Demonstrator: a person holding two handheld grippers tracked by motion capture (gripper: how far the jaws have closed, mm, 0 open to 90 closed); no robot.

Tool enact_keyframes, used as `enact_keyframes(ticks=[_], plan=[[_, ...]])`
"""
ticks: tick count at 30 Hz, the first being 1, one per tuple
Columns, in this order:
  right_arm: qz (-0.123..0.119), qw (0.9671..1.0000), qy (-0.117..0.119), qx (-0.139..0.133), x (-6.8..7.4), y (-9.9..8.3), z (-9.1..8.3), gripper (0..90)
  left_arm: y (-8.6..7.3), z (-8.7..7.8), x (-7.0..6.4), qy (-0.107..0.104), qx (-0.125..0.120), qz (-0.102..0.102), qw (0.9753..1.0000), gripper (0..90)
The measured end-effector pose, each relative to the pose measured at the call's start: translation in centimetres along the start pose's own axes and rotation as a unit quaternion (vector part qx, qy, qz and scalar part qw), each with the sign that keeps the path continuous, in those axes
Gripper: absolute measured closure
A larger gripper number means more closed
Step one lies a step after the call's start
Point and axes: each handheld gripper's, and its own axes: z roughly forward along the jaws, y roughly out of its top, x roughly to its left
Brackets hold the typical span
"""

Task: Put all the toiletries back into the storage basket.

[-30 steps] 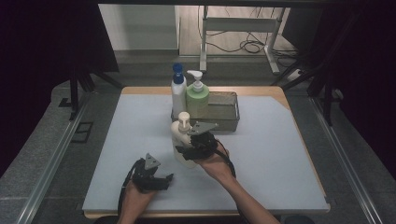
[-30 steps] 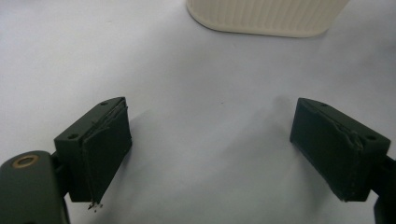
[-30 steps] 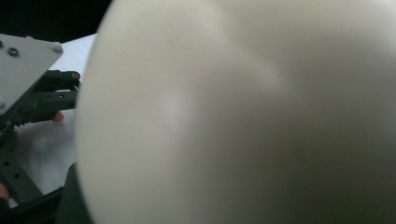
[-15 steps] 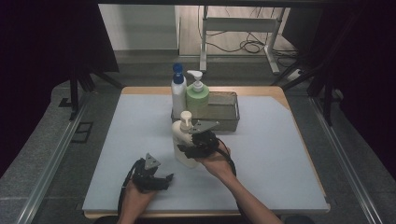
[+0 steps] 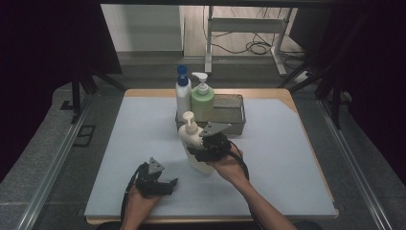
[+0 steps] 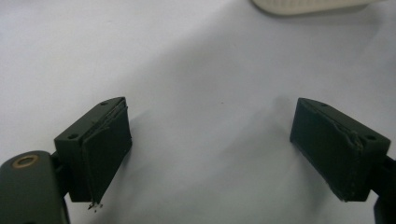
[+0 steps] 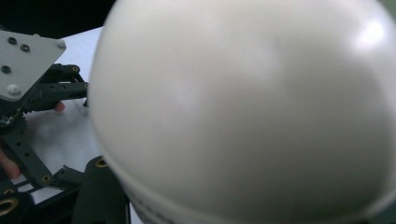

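Observation:
A cream pump bottle [image 5: 191,141] stands upright near the middle of the pale blue mat [image 5: 287,158]. My right gripper [image 5: 200,153] is shut on its body from the right side. In the right gripper view the bottle's rounded side [image 7: 243,107] is pressed up close between the jaws. My left gripper [image 5: 168,185] rests low on the mat to the front left of the bottle, apart from it. Its jaws are open with nothing between them [image 6: 210,149]. The bottle's base [image 6: 308,5] shows at the top edge of the left gripper view.
A white bottle with a blue cap [image 5: 182,96] and a green pump bottle [image 5: 202,100] stand at the left end of a grey wire basket [image 5: 232,115] at the back of the mat. Bare mat lies left and right of the hands.
My right gripper has carried the cream bottle a little nearer to me and lower. The left gripper has stayed where it was.

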Motion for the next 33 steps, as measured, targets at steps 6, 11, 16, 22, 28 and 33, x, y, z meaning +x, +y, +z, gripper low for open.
enact_keyframes(ticks=[6, 11, 16, 22, 28, 33], plan=[[0.005, 1.0000, -0.005, 0.001, -0.7, 0.0, -1.1, 39.8, 0.0, 0.0, 0.0, 0.000, 0.000, 0.001, 1.0000, 12.1], [0.012, 0.9999, -0.009, -0.004, -1.4, 0.0, -2.2, 39.9, 0.0, 0.0, 0.0, 0.000, 0.000, 0.001, 1.0000, 12.1], [0.015, 0.9997, -0.016, -0.008, -2.1, 0.0, -3.4, 39.9, 0.0, 0.0, 0.0, 0.000, 0.000, 0.001, 1.0000, 12.1], [0.023, 0.9993, -0.027, -0.014, -3.1, 0.1, -4.8, 40.0, 0.0, 0.0, 0.0, 0.000, 0.000, 0.001, 1.0000, 12.1], [0.030, 0.9985, -0.044, -0.017, -4.2, 0.0, -6.1, 40.1, 0.0, 0.0, 0.0, 0.000, 0.000, 0.001, 1.0000, 12.1], [0.034, 0.9977, -0.055, -0.017, -5.0, 0.1, -7.1, 40.1, 0.0, 0.0, 0.0, -0.001, 0.000, 0.001, 1.0000, 12.1]])
